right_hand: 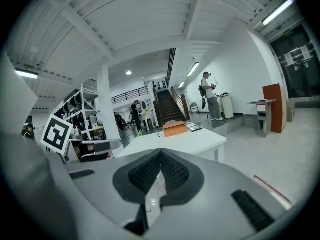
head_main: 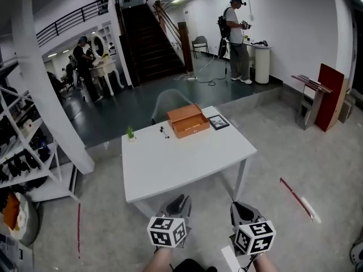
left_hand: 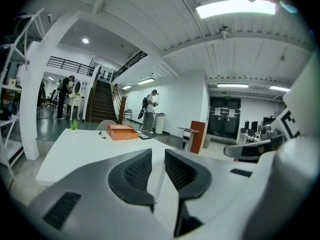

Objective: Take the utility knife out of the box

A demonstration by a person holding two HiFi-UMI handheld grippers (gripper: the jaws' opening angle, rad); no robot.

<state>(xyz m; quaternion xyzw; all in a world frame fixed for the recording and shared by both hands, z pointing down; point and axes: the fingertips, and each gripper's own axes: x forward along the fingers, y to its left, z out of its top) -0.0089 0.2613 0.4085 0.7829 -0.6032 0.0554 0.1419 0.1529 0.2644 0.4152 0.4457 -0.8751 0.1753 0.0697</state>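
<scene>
Head view, orange box (head_main: 188,120) on table (head_main: 187,163) far beyond the fingers (left_hand: 135,171), contents unseen, left gripper (head_main: 180,202) released, right gripper (head_main: 240,208) clenched, both empty.

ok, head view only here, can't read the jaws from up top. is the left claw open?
Observer: Yes. The left gripper view shows the left claw with its jaws slightly apart and nothing between them.
Operator: and the right?
Observer: The right gripper view shows the right claw with its jaws meeting at the tips, empty.
Operator: which one's lined up with the box?
Observer: The right. In its view the orange box sits almost straight beyond the jaw line. In the left gripper view the box is off to the left of the gap.
</scene>
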